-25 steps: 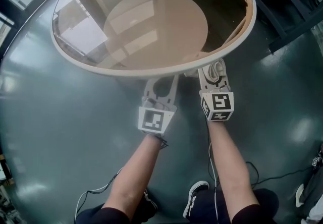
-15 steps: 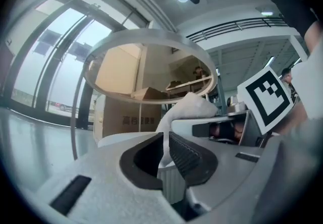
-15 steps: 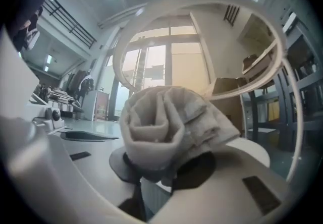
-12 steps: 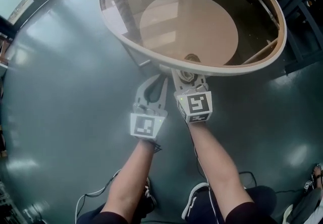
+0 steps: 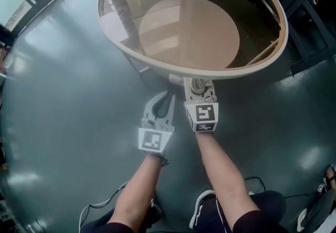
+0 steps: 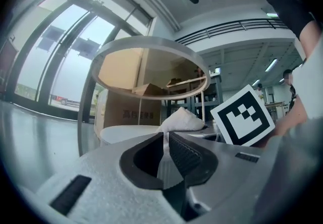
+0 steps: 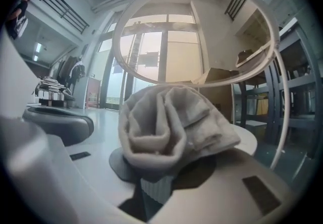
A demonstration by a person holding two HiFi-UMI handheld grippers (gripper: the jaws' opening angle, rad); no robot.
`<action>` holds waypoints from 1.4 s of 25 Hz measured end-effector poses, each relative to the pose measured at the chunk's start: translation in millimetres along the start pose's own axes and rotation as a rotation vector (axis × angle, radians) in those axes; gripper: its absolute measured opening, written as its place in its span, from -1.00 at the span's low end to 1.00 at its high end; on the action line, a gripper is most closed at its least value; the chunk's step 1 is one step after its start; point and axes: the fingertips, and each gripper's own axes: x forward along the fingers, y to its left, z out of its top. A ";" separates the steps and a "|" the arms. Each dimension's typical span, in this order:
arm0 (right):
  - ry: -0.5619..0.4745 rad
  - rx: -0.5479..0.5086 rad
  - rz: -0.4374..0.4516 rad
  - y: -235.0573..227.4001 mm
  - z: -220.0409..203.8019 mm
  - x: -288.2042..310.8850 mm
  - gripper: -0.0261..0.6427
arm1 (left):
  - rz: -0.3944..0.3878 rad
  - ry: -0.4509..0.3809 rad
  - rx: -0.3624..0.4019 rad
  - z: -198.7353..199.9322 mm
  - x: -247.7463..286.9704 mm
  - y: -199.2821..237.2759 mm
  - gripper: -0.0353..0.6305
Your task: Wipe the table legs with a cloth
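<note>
A round glass-topped table with a cream rim (image 5: 226,74) stands over a round pale base (image 5: 189,32). My right gripper (image 5: 199,86) sits just under the near rim, shut on a bunched beige cloth (image 7: 171,122). In the right gripper view a thin white table leg (image 7: 282,112) curves down at the right. My left gripper (image 5: 168,95) is beside the right one on its left, shut with nothing between its ridged pads (image 6: 184,152). From the left gripper view the cloth (image 6: 181,118) shows just ahead, with a dark table leg (image 6: 86,117) at the left.
The floor is smooth grey-green. Dark metal shelving (image 5: 310,6) stands at the far right, and a cardboard box (image 6: 126,112) lies beyond the base. Cables (image 5: 100,203) trail on the floor by the person's shoes (image 5: 206,200). Tall windows (image 6: 60,56) fill the left.
The head view has swung, so the table now sits further up and to the right. Both grippers have drawn a little closer together beneath the near rim. The cloth stays gripped.
</note>
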 end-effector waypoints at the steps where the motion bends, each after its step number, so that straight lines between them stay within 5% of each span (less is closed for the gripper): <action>1: 0.003 0.001 -0.013 -10.9 -3.0 -6.1 -0.66 | -0.011 0.000 0.002 0.5 6.6 -6.5 -0.82; 9: 0.027 0.002 -0.132 -102.7 -16.4 -44.9 -0.66 | -0.118 -0.022 0.025 15.4 60.3 -59.5 -0.82; 13: 0.025 0.027 -0.207 -128.9 -12.6 -63.0 -0.66 | -0.106 -0.031 0.014 17.7 49.2 -60.3 -0.82; 16: -0.061 0.045 -0.180 -105.6 18.0 -56.8 -0.66 | -0.069 -0.008 0.018 16.4 32.1 -37.7 -0.82; 20: -0.114 0.043 -0.028 -22.7 47.4 -15.7 -0.66 | -0.002 -0.043 0.030 32.6 9.5 6.6 -0.82; 26: -0.047 0.042 0.075 58.9 44.3 43.7 -0.66 | 0.066 -0.041 0.065 42.3 -37.5 43.7 -0.82; 35: 0.066 0.011 -0.051 -5.5 5.9 14.8 -0.66 | 0.018 -0.004 0.034 24.5 -2.9 22.5 -0.82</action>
